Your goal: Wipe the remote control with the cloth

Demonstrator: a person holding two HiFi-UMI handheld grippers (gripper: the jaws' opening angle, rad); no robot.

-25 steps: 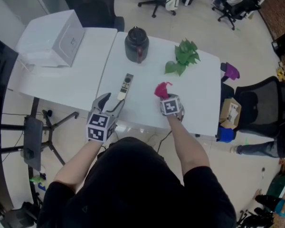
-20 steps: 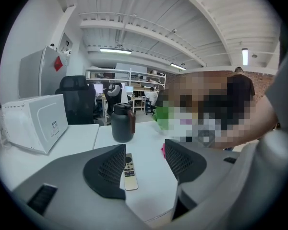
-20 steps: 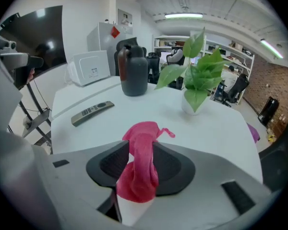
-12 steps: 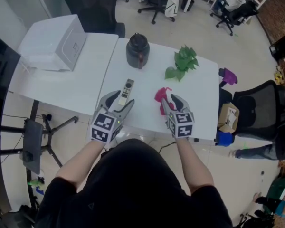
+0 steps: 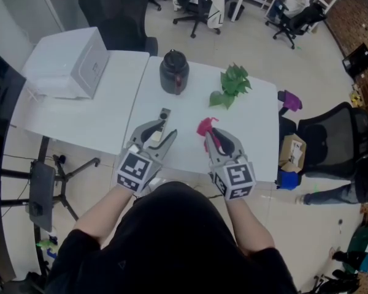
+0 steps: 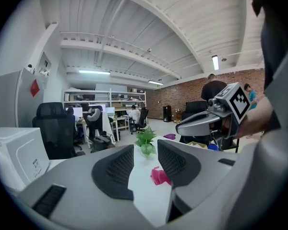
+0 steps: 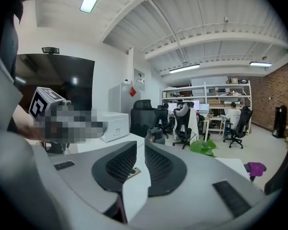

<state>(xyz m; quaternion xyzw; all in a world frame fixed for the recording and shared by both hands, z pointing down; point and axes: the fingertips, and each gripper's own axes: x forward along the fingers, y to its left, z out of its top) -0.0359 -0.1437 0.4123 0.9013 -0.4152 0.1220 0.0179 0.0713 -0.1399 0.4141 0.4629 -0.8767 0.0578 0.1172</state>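
2 withdrawn, closing, left gripper (image 5: 167,128), right gripper (image 5: 215,133)

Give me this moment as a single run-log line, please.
left gripper: empty, jaws closing | right gripper: empty, jaws closing | cloth: on table, unheld | remote control: on table, untouched

The head view looks from above the person, steeply down on the whole white table (image 5: 257,133), from some way off. The left gripper view sits low at the table's near edge and faces almost level across it to the far right, with the cloth (image 6: 159,175) near. The right gripper view, equally low, faces the far left. All three views share the plant (image 5: 232,86).
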